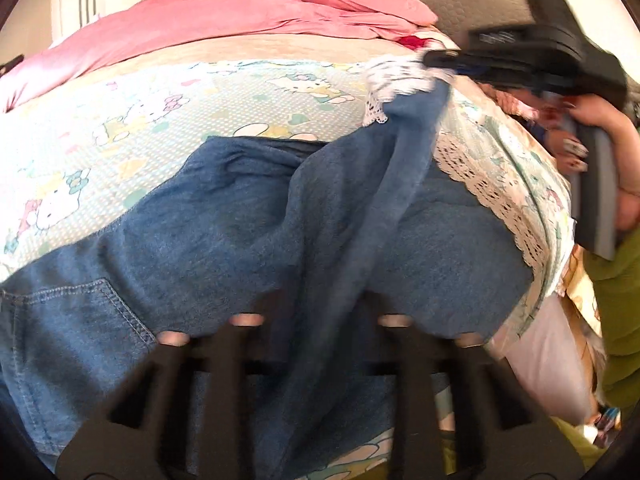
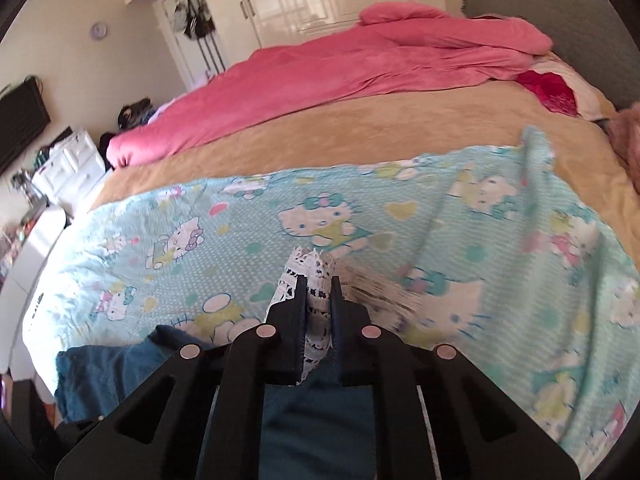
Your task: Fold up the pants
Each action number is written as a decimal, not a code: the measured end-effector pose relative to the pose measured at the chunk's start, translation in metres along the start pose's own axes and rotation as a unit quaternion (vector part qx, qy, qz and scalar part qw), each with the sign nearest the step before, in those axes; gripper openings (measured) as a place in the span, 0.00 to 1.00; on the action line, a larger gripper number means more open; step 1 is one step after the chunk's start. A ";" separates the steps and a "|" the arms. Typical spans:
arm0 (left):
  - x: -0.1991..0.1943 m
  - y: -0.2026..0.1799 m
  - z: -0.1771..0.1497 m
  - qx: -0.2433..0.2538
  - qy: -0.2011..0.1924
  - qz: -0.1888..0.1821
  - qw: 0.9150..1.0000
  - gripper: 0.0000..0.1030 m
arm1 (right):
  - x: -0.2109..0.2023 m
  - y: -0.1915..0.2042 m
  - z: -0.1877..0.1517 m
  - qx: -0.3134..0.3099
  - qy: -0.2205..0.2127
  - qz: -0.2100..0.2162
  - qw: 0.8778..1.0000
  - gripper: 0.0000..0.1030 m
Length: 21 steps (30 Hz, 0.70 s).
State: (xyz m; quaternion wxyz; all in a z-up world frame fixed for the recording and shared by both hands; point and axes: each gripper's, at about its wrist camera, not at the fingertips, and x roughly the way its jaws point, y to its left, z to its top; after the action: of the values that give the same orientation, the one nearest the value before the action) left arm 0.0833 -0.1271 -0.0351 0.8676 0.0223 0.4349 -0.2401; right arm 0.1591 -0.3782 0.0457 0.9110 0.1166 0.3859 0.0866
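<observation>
Blue denim pants (image 1: 200, 220) lie spread across a cartoon-cat sheet (image 1: 160, 112) on the bed, a back pocket at the lower left. My left gripper (image 1: 320, 300) is low over them, shut on a ridge of denim that hides its fingertips. One leg rises to the upper right, where my right gripper (image 1: 430, 58) is shut on its white lace hem (image 1: 396, 80). In the right wrist view that lace hem (image 2: 316, 268) sticks up between the pads of the right gripper (image 2: 318, 280), with denim (image 2: 100, 372) hanging below. More lace trim (image 1: 492, 196) lies along the denim's right edge.
A pink duvet (image 2: 360, 64) is bunched along the far side of the bed, over a tan blanket (image 2: 360, 132). A grey headboard (image 2: 560, 12) stands at the right. White drawers (image 2: 68, 164) are beyond the bed's left end. A person's hand (image 1: 600, 120) and green sleeve (image 1: 616, 300) are at the right.
</observation>
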 end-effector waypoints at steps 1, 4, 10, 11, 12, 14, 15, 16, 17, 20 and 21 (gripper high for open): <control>-0.002 -0.001 0.000 0.001 -0.001 -0.006 1.000 0.00 | -0.007 -0.007 -0.005 0.007 0.002 0.000 1.000 0.09; -0.013 -0.004 0.001 0.016 -0.013 -0.011 1.000 0.00 | -0.036 -0.030 -0.027 0.031 0.015 0.002 0.999 0.09; -0.028 -0.007 -0.006 0.039 -0.015 -0.010 0.999 0.00 | -0.078 -0.047 -0.076 0.052 0.027 -0.007 0.998 0.09; -0.027 -0.009 -0.009 0.047 -0.012 -0.005 0.999 0.00 | -0.081 -0.047 -0.083 0.053 0.031 -0.009 0.998 0.09; -0.028 -0.010 -0.012 0.050 -0.010 0.000 0.999 0.00 | -0.084 -0.048 -0.089 0.054 0.034 -0.009 0.998 0.09; -0.026 -0.011 -0.018 0.055 -0.003 0.007 0.998 0.00 | -0.087 -0.050 -0.103 0.056 0.039 -0.016 0.998 0.09; -0.026 -0.010 -0.021 0.054 0.001 0.008 0.999 0.00 | -0.086 -0.050 -0.106 0.058 0.043 -0.019 0.997 0.09; -0.024 -0.009 -0.024 0.053 0.005 0.009 0.999 0.00 | -0.084 -0.051 -0.113 0.062 0.051 -0.021 0.997 0.09; -0.025 -0.008 -0.026 0.052 0.007 0.010 0.999 0.00 | -0.083 -0.052 -0.118 0.064 0.057 -0.024 0.996 0.09; -0.026 -0.007 -0.033 0.052 0.012 0.011 0.999 0.00 | -0.082 -0.055 -0.134 0.071 0.066 -0.029 0.995 0.09; -0.026 -0.008 -0.034 0.056 0.013 0.012 0.998 0.00 | -0.082 -0.058 -0.137 0.076 0.067 -0.029 0.994 0.09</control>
State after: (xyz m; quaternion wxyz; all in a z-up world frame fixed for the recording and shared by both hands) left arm 0.0412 -0.1152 -0.0346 0.8621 0.0790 0.4320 -0.2528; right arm 0.0077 -0.4342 -0.0069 0.8738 0.1678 0.4549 0.0383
